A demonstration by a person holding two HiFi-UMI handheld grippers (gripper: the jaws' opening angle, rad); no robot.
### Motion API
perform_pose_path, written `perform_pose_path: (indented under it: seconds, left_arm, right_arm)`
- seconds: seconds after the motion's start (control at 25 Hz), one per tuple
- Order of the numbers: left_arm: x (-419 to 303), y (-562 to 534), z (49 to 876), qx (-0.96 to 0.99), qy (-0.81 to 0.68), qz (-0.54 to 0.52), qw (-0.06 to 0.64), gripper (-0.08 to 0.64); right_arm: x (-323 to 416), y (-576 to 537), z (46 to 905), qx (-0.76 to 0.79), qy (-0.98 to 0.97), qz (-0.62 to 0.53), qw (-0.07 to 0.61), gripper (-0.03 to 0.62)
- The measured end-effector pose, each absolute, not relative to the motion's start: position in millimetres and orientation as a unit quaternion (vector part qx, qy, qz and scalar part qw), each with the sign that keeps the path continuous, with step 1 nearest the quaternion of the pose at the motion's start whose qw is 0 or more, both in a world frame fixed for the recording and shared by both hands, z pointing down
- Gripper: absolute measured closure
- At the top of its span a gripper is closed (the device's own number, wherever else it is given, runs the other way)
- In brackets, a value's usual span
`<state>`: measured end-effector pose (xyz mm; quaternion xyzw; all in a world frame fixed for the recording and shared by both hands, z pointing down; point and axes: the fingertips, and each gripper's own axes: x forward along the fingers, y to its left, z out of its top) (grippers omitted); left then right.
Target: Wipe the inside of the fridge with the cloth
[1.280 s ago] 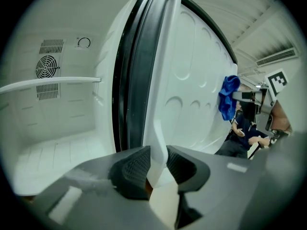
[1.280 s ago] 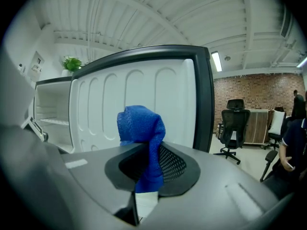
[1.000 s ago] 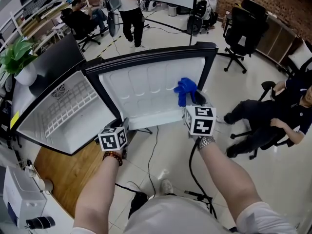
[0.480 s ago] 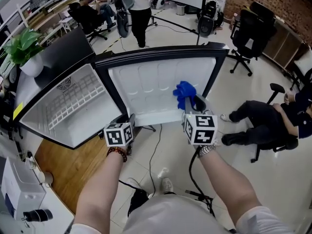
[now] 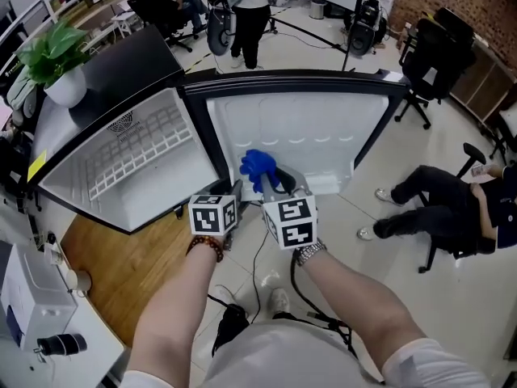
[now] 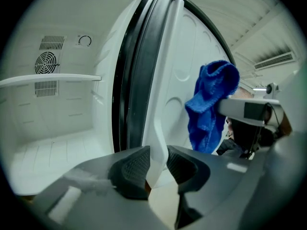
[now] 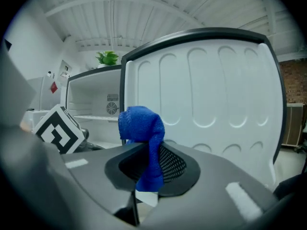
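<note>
Head view shows, at the left of the frame, the open fridge compartment (image 5: 137, 168), and the cloth is not in it. Just to the right of it, your left hand-held gripper (image 5: 233, 194) is clenched on the door lip (image 6: 157, 147), the thin white edge of the fridge door (image 5: 323, 128). In the left gripper view both pads press on this lip. This hand has stayed where it was a second ago, so it keeps the door steady.

What changed is on the right hand. Your right hand-held gripper (image 5: 271, 186) is grasping the blue cloth (image 5: 258, 166), which bunches above the jaws. A second ago the cloth was at the right part of the door's inner panel. Now it is at the lower left part, just beside the left hand-held gripper. I judge that one sweep over the door panel is ending, and that the compartment is not wiped yet.

Some things you cannot check here. No view tells whether the cloth really touches the panel or only hangs before it. In the head view the marker cubes and your hands cover the door's lower edge. The left gripper view cuts off the compartment's left wall.
</note>
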<state>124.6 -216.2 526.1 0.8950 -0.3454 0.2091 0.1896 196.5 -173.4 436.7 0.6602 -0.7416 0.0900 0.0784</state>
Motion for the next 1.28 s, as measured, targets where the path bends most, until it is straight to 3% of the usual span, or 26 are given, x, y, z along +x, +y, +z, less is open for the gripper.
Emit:
perform_pose_path:
  seconds: [0.44,1.28]
  left_arm:
    - [123,-216,527,0.904,-0.326,0.197,0.192,0.448]
    - [121,-217,528,0.906,-0.329,0.193,0.186,0.446]
  right_arm:
    - [159,-209,472,0.639,-0.755,0.117,0.092,0.535]
    - [212,-198,475,0.688,-0.711,0.104,0.104,0.535]
